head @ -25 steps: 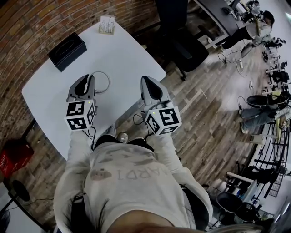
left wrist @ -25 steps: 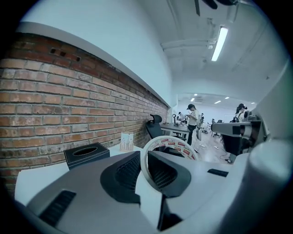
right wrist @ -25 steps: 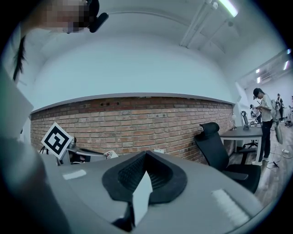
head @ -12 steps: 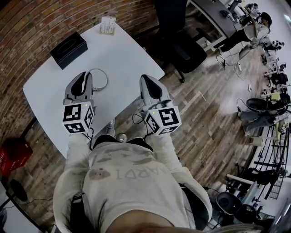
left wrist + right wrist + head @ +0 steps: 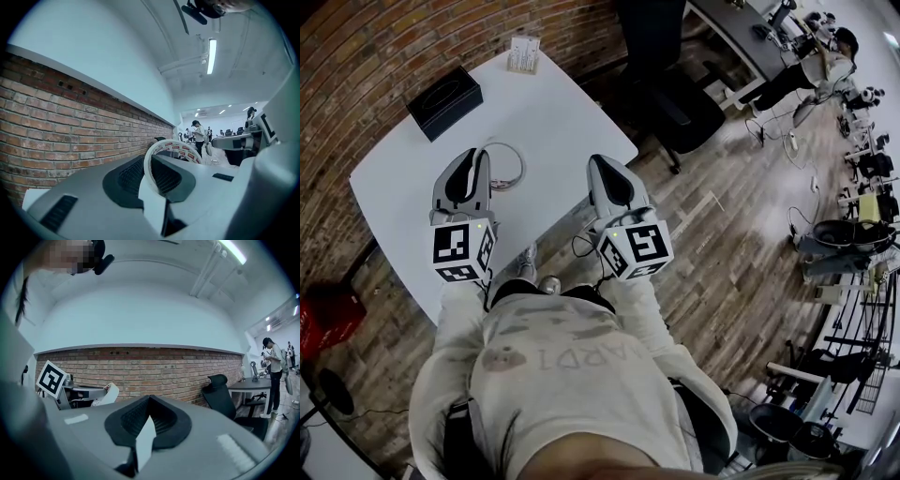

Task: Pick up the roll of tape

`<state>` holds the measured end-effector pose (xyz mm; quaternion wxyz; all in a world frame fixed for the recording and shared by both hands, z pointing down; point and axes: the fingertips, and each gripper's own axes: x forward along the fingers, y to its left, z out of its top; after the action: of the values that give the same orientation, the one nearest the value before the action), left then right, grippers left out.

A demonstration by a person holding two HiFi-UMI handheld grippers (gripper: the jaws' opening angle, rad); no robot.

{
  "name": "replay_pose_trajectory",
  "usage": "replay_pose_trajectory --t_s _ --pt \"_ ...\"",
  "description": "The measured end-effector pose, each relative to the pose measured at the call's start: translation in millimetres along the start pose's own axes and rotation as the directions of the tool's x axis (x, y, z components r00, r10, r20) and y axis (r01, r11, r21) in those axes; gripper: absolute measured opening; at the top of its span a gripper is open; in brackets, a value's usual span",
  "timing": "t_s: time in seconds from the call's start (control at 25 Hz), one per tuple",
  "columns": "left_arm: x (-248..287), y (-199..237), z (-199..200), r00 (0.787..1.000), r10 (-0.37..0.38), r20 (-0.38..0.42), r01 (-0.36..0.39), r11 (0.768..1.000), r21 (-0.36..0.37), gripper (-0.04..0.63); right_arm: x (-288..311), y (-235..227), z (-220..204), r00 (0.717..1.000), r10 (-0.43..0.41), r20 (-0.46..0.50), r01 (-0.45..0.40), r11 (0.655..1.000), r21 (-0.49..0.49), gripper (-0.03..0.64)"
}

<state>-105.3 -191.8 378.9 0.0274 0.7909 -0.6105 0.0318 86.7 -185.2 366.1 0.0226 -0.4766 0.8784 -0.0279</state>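
tabletop (image 5: 558, 117): white, rounded corners | black box (image 5: 442, 101): on the tabletop edge nearest the brick wall (image 5: 366, 47) | small card holder (image 5: 523, 53): far corner, upright | black office chair (image 5: 680, 98): on wooden floor (image 5: 722, 234) beyond the right corner | red crate (image 5: 321, 321): on floor past the left corner | person (image 5: 820, 56): well apart, background

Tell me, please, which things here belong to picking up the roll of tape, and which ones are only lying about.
Belong to the job:
- roll of tape, clamped by its wall
- left tongs, shut on it

Only lying about:
- white table
- black tissue box
- small holder with papers
- black office chair
- red crate
- right tongs, shut, empty
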Motion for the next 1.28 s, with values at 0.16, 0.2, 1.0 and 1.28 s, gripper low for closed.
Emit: replay_pose_trajectory --t_s 0.16,0.2,1.0,1.28 --pt "-5 -1 9 0.999 0.016 0.034 -0.016 1.000 0.011 0.055 -2 0 5 1.000 0.001 0.010 -0.001 1.000 -0.002 0.011" --pt "-7 -1 11 0.999 0.019 0.042 -0.020 1.000 0.014 0.055 -3 0 6 1.000 0.002 0.012 -0.002 1.000 -0.002 0.011" --pt "-21 0 19 0.995 0.020 0.102 -0.022 1.000 0.020 0.055 -8 9 11 1.000 -0.001 0.028 0.002 1.000 -0.023 0.011" --pt "-26 -3 22 0.994 0.019 0.104 -0.021 1.000 0.018 0.055 -13 12 14 1.000 0.002 0.026 -0.001 1.000 -0.029 0.011"
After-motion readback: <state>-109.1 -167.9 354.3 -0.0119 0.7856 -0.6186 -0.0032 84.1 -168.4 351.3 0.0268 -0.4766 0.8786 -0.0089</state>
